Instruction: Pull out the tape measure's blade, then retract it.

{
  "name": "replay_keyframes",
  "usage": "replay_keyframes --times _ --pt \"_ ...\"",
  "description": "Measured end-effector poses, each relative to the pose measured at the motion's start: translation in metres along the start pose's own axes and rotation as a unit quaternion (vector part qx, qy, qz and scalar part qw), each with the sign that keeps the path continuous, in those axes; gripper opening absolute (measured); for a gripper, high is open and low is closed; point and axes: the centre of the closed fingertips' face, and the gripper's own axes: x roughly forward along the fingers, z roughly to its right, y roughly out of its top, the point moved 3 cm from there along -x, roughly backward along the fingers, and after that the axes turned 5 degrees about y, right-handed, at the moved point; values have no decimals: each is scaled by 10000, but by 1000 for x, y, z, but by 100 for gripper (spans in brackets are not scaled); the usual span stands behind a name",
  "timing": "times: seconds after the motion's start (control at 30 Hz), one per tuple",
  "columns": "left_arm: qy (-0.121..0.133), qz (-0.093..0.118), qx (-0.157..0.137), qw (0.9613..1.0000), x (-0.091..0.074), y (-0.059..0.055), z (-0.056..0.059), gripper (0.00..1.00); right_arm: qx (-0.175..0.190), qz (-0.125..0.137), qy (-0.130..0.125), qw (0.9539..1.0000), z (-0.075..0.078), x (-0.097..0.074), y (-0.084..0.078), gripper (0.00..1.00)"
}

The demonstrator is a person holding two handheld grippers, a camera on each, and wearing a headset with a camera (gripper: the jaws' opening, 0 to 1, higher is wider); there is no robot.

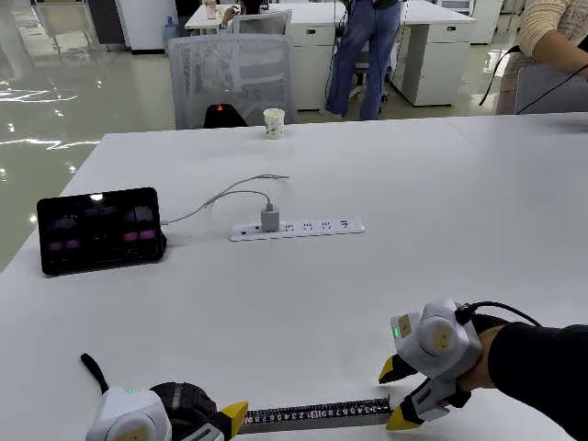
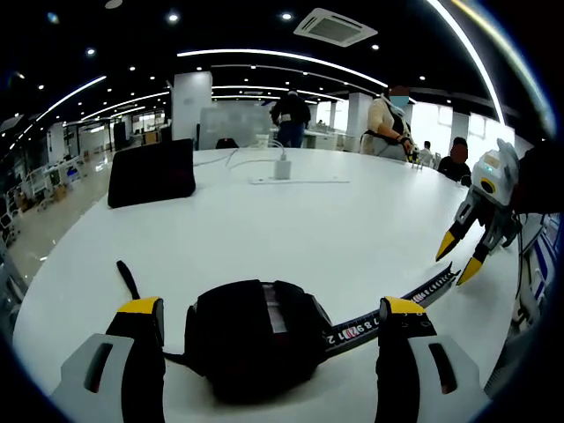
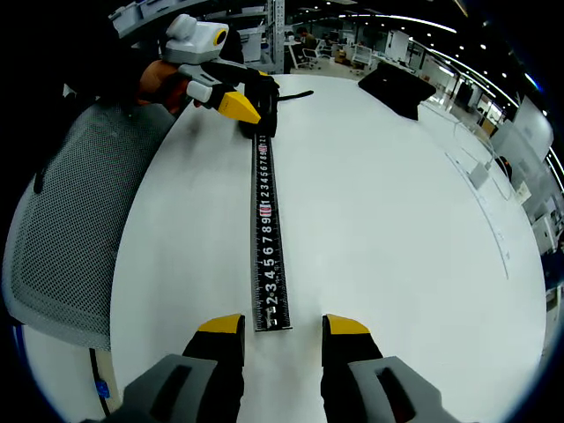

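The black tape measure body (image 1: 181, 407) lies at the table's near edge between the jaws of my left gripper (image 2: 273, 308), which stand wide on either side of it, open. One yellow fingertip (image 1: 234, 414) sits beside the case. The blade (image 1: 317, 414) lies flat on the table, pulled out to the right, numbers up. Its end stops just in front of my right gripper (image 1: 399, 395), whose open jaws hold nothing. In the right gripper view the blade (image 3: 267, 238) runs from the case (image 3: 262, 92) to the gap between the jaws of my right gripper (image 3: 282, 324).
A dark tablet (image 1: 99, 230) stands at the left. A white power strip (image 1: 299, 227) with a plugged charger (image 1: 270, 218) lies mid-table. A paper cup (image 1: 274, 122) sits at the far edge by a mesh chair (image 1: 234, 78). People stand beyond.
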Motion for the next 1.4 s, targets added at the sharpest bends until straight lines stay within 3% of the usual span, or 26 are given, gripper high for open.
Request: replay_keyframes --times 0.33,0.83,1.07,1.4 --pt "57 41 31 10000 0 2 -2 99 -101 -125 67 9998 -2 4 -4 19" --pt "115 26 -41 9999 1 0 -4 98 -244 -153 98 9995 0 5 -2 13" --pt "244 -67 -165 9995 1 -4 -9 93 -401 -351 235 9983 1 6 0 12" --pt "369 -218 -392 9983 2 -9 -12 77 -377 -566 298 9972 1 7 0 12"
